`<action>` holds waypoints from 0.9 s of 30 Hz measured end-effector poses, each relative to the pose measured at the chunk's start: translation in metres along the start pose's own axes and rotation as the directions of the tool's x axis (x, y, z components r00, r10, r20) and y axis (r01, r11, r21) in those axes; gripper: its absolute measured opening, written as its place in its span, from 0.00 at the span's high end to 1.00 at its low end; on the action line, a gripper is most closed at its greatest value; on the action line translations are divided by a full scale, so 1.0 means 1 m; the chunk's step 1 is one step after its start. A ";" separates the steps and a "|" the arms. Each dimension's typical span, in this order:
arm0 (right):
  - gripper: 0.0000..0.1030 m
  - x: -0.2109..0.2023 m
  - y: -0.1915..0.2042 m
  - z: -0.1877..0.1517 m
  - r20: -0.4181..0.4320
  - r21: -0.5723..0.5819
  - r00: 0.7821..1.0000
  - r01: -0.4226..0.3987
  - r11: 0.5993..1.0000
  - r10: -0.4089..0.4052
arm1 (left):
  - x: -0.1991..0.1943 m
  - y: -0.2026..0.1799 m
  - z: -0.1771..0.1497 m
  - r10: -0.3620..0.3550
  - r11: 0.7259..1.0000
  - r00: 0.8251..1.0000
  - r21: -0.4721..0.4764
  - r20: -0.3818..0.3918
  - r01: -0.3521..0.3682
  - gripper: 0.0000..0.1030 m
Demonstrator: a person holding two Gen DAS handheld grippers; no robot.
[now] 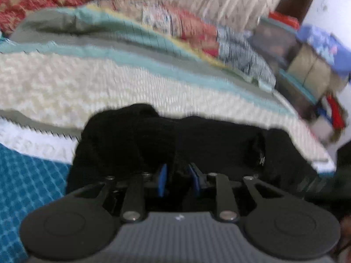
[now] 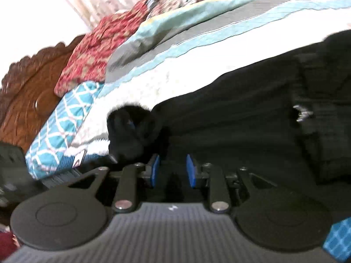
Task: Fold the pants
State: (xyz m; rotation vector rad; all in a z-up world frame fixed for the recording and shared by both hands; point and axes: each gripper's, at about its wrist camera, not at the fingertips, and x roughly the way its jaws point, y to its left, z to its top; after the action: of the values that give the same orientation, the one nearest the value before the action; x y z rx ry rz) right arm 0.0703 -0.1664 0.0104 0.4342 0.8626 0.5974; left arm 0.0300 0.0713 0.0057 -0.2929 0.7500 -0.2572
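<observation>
Nearest in the left wrist view, the left gripper is pinching a fold of the black pants between nearly closed blue pads. The right gripper is standing narrowly parted over the pants; whether its pads are pressing cloth I cannot tell. The pants are lying on the white bedspread. Beyond them, only the right wrist view is showing the carved wooden headboard; only the left is showing stacked boxes.

Black gripper, blue pads, silver screws.
</observation>
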 end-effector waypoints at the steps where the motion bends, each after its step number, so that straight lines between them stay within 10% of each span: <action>1: 0.59 0.001 -0.002 0.004 0.009 0.014 1.000 -0.005 1.000 0.005 | 0.001 -0.004 -0.002 0.007 1.000 1.000 0.026 -0.011 -0.006 0.76; 5: 0.11 0.001 0.001 0.003 0.068 0.074 0.997 -0.034 0.997 0.029 | -0.028 -0.023 -0.007 -0.100 0.987 0.995 0.123 -0.018 0.102 0.51; 10: 0.12 0.027 0.007 0.008 0.012 0.124 0.996 -0.087 0.988 0.086 | -0.087 -0.007 -0.019 -0.199 0.972 0.978 0.140 0.056 0.190 0.39; 16: 0.12 0.052 0.021 0.011 -0.054 0.105 0.992 -0.108 0.989 0.114 | -0.120 0.067 -0.032 -0.057 0.982 0.991 -0.171 0.117 0.077 0.31; 17: 0.22 0.057 0.024 0.011 -0.080 0.086 0.992 -0.093 0.992 0.100 | -0.123 0.077 -0.034 -0.039 0.973 0.992 -0.222 0.123 0.066 0.32; 19: 0.72 0.071 0.034 0.006 -0.153 0.017 0.985 -0.078 0.997 0.080 | -0.125 0.091 -0.027 -0.018 0.957 0.991 -0.284 0.135 0.056 0.33; 27: 0.78 -0.004 0.044 0.012 0.074 -0.231 0.997 -0.004 0.973 0.022 | -0.108 0.081 0.005 -0.088 0.940 0.978 -0.307 0.191 0.145 0.33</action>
State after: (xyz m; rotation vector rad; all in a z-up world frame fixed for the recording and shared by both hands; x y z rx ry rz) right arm 0.0643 -0.1374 0.0455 0.2495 0.7080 0.6810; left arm -0.0322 0.1829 0.0487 -0.6626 0.5988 -0.2181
